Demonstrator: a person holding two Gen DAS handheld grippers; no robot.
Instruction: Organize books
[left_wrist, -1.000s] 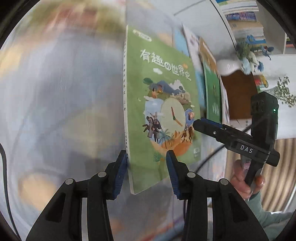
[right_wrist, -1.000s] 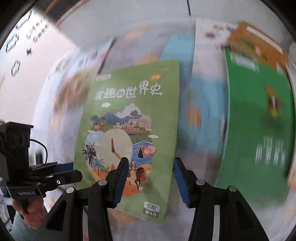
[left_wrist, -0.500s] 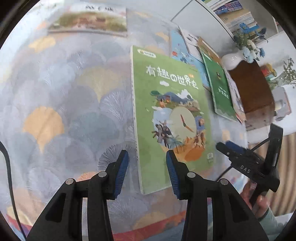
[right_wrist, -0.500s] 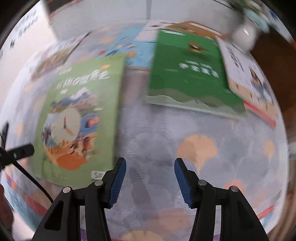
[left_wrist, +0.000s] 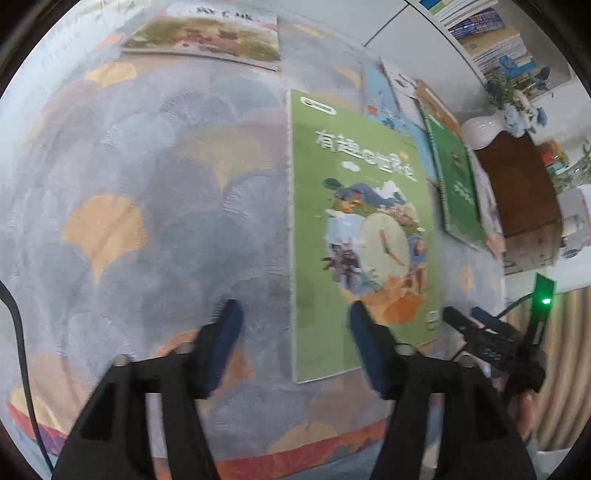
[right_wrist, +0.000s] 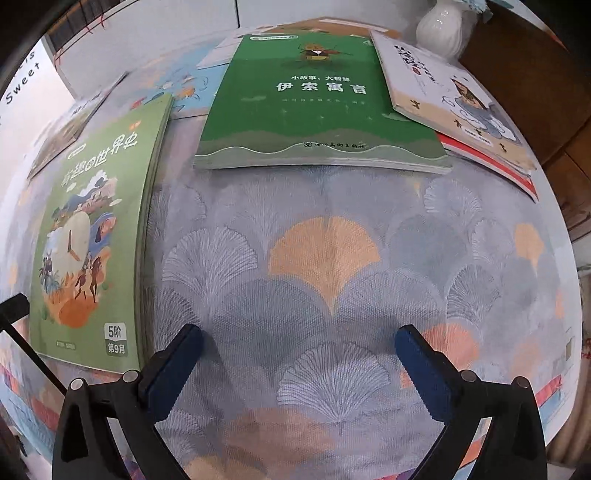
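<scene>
Both grippers, left and right, now have jaws opening with nothing between them, whereas a second ago they flanked the light-green book, which lies flat on the patterned cloth. The left fingers are blurred (motion), and the dark-green book hides most of the blue one beneath.

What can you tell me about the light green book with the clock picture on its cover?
The light green book is a thin paperback whose cover shows white Chinese title lettering and an illustrated clock face with people and buildings around it. It lies flat, face up, on the fan-patterned cloth, apart from the dark green book. Neither gripper touches it; the left gripper hangs above its lower corner, jaws opening.
</scene>
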